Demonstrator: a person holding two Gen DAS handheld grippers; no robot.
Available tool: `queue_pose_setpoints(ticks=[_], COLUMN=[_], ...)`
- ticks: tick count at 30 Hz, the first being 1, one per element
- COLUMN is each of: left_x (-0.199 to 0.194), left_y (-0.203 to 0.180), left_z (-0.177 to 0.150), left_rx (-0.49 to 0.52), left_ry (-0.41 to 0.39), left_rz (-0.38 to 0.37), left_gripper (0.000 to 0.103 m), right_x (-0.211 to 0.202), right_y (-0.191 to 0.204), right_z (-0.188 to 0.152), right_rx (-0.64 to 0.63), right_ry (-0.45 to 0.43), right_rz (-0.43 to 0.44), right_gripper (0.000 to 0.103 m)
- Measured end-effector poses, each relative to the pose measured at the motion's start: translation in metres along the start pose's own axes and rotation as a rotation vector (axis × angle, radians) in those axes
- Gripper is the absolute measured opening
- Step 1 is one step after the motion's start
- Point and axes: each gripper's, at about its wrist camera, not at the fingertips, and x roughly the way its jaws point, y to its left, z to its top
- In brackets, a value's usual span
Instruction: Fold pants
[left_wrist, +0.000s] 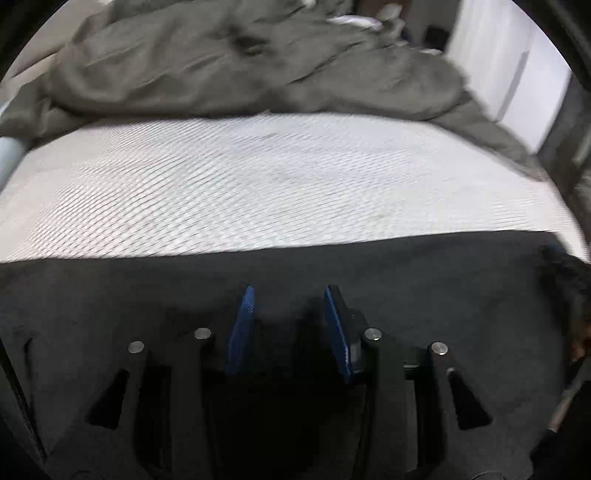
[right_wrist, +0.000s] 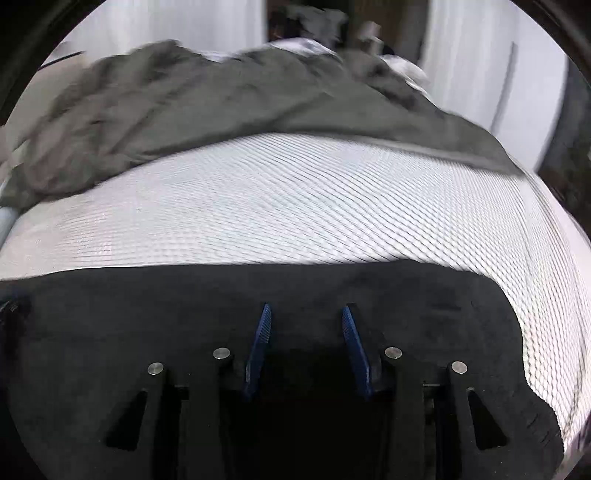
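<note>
Looking thru the left wrist cam first: our left gripper (left_wrist: 290, 295) sits low over the black pants (left_wrist: 110, 295), blue pads spread w/ a clear gap between them, nothing pinched that we can see. The dark cloth lies flat under and ahead of the tips, its far edge running straight across the white textured mattress (left_wrist: 277, 184). Beyond that bare strip a rumpled grey-green blanket (left_wrist: 221, 74) is heaped at the back. Frame is blurry, so fine detail is lost.

Risk here, as we judge it: w/ the gripper spread and riding above the fabric, a close could catch only the top layer, or none, and the fold would drag crooked. Black pads' housing on black cloth also hides where the layers end.

Right wrist cam: our right gripper (right_wrist: 306, 308) is spread the same way, holding nothing. Pants (right_wrist: 147, 306) lie beneath and in front of it; their far edge crosses the mattress (right_wrist: 295, 203), then curves down toward us on the right side, so this gripper is near that corner. Blanket (right_wrist: 184, 103) again piled at the back, well apart from the pants.

Risk on this side: if one gripper lifts before the other, the cloth skews; a long sweep fwd could also shove the pants into the blanket.
</note>
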Motion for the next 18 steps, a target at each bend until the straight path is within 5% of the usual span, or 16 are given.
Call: queue_pose_setpoints(ticks=[5,8,11,14,18], left_x=[0.026,0.047,0.042,0.037,0.030], left_y=[-0.055,-0.070,-0.055,-0.031,-0.005], left_z=[0.016,0.011,0.012,0.010,0.009], left_rx=[0.095,0.114,0.090,0.053,-0.018], left_ry=[0.047,0.105,0.094,0.079,0.068], left_rz=[-0.091,-0.077,-0.093,-0.034,-0.041], left_gripper=[0.036,0.036,0.036,0.035,0.035], right_x=[-0.004,0.021,0.042,0.035,0.028], right_y=[0.088,0.138,0.148,0.099,-0.012], right_z=[0.016,0.019,0.006,0.003,-0.002], right_rx=[-0.146,-0.245,-0.324,-0.257,-0.058], right_ry=[0.000,0.061,0.104,0.096,0.086], right_rz=[0.244,0.258,0.132,0.045,-0.338], right_gripper=[0.042,0.042,0.042,0.043,0.042])
